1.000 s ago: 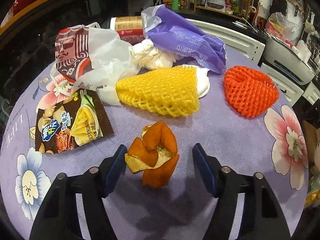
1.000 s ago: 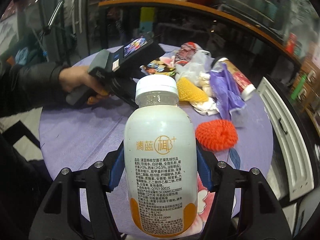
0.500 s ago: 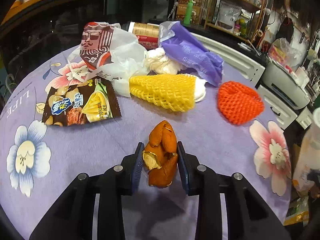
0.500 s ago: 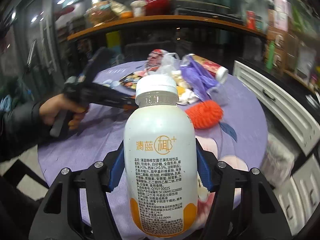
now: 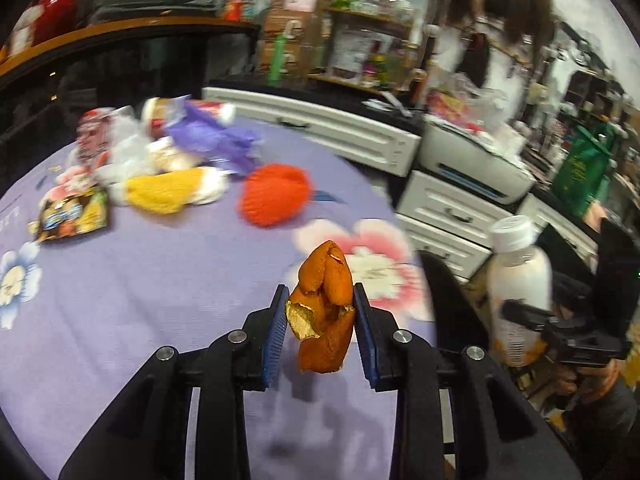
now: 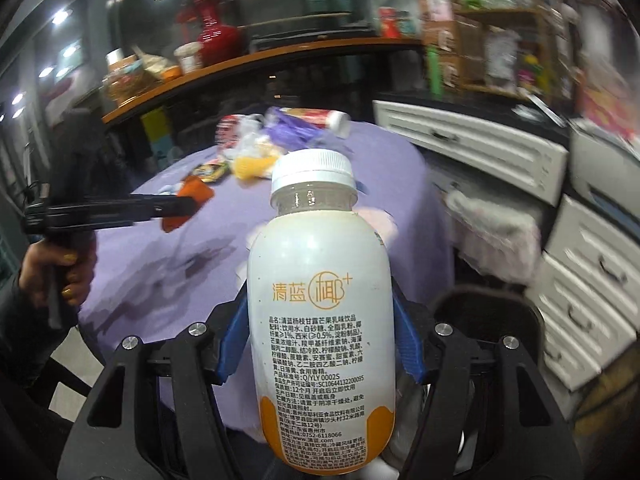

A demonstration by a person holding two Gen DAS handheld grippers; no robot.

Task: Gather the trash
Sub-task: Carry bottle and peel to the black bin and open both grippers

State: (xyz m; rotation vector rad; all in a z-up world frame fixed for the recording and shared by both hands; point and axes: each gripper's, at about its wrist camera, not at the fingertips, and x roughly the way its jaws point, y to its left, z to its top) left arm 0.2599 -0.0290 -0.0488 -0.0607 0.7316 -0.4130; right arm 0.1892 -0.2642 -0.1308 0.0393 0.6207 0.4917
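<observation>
Left wrist view: left tongs [image 5: 320, 332] clamp upright orange peel [image 5: 324, 316]; right tongs [image 6: 320, 344] grip upright bottle [image 6: 320, 320]

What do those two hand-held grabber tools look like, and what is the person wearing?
Both the left gripper and the right gripper are black plastic with silver screws and blue ribbed pads. The person's left hand shows a dark sleeve and yellow-painted nails.

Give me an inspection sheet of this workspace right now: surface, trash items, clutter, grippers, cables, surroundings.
Surface: round table, purple floral cloth.
Job's things: orange peel and white bottle held; red foam net, yellow foam net, snack wrapper, purple bag on the cloth.
Clutter: blurred wrappers at the far edge.
Grippers: left hand-held gripper shut on peel; right hand-held gripper shut on bottle.
Cables: nothing seen.
Surroundings: white drawers, crowded shelves.
</observation>
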